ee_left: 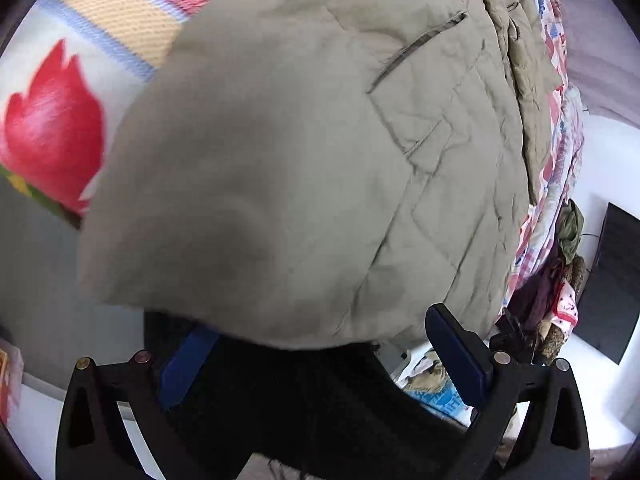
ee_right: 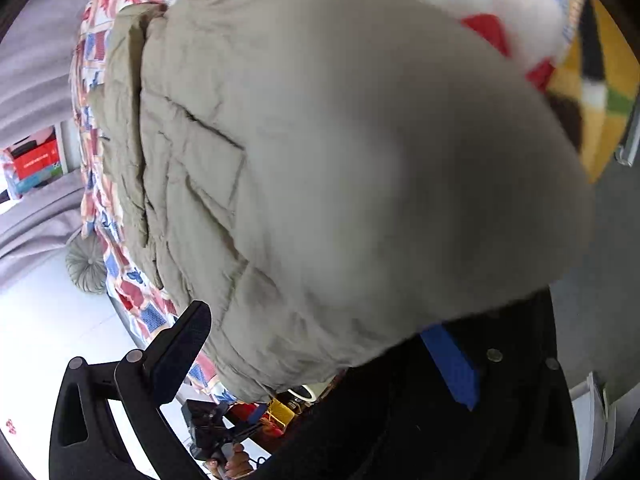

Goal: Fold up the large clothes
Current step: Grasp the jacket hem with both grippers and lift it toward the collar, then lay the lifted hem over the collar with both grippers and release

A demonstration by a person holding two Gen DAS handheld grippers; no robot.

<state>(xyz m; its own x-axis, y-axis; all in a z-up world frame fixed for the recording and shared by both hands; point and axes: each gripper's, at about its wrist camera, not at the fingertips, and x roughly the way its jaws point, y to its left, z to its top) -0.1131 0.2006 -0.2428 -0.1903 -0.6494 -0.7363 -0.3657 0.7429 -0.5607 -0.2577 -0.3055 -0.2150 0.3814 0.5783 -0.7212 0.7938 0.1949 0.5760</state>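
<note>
Near jacket [ee_left: 224,184] hem: blurred.

This is a bedroom in a home. A bed [ee_left: 100,32] fills most of both views, spread with a bright patterned blanket [ee_right: 500,4] of red, white, yellow and blue blocks, and a padded olive jacket [ee_left: 304,152] lies on top of it. Beside the bed, grey curtains [ee_right: 36,80] hang down to a pale floor, where a round tufted cushion [ee_right: 86,262] sits against the bed's edge. Beyond the bed's far side hang loose garments [ee_left: 568,232] (a mixed, crumpled bunch), and a shelf [ee_right: 36,164] near the curtains holds colourful boxes.
</note>
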